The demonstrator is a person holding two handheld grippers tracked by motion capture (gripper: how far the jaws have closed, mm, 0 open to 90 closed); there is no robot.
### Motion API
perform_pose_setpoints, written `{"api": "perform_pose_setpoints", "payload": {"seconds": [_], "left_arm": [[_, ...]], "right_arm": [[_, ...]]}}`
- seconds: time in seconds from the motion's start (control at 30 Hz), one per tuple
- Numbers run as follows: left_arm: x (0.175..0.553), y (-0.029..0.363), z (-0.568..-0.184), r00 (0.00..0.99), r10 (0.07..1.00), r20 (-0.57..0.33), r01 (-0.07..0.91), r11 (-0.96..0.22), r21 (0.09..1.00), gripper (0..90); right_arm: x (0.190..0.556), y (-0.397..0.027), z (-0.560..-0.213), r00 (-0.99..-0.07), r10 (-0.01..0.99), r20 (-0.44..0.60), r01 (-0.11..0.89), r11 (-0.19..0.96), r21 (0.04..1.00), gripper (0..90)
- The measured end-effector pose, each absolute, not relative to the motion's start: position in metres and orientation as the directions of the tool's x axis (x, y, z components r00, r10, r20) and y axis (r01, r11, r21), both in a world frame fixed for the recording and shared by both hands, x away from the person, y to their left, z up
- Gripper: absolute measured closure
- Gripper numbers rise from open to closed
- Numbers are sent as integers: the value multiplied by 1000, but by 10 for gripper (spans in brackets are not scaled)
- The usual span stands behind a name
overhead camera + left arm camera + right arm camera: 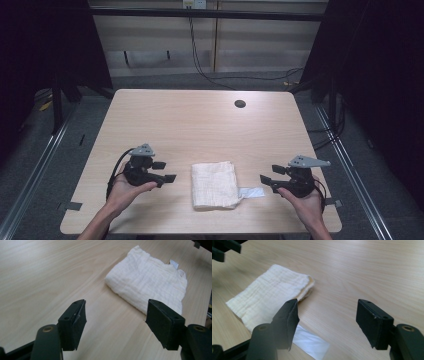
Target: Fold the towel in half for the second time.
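Observation:
A folded cream cloth [214,184] lies on the wooden table [200,125] near its front edge, with a white label [251,192] sticking out at its right. My left gripper [167,171] is held to the left of the cloth, apart from it, jaws wide open and empty. My right gripper [271,174] is held to the right of the label, also open and empty. In the left gripper view the cloth [147,285] lies beyond the open gripper [116,320]. In the right gripper view the cloth [269,295] and label [310,342] lie left of the open gripper [328,320].
A round dark cable hole [240,104] sits in the far part of the table. Black curtains and metal rails flank the table on both sides. Cables run across the floor beyond the far edge.

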State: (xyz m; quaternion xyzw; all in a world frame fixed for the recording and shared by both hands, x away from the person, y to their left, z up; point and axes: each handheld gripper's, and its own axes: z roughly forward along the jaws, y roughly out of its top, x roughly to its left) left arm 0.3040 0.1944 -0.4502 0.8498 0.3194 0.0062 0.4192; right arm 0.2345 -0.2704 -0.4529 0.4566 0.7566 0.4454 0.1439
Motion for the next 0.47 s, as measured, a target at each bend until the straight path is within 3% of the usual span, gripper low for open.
{"api": "perform_pose_setpoints", "payload": {"seconds": [0.2, 0.47], "left_arm": [[286, 215, -455, 748, 613, -254, 571, -400, 716, 307], [274, 216, -474, 757, 605, -246, 569, -426, 703, 307]], "right_arm": [[237, -283, -454, -519, 835, 183, 572, 180, 800, 323], [238, -291, -462, -490, 850, 194, 569, 143, 810, 315]]}}
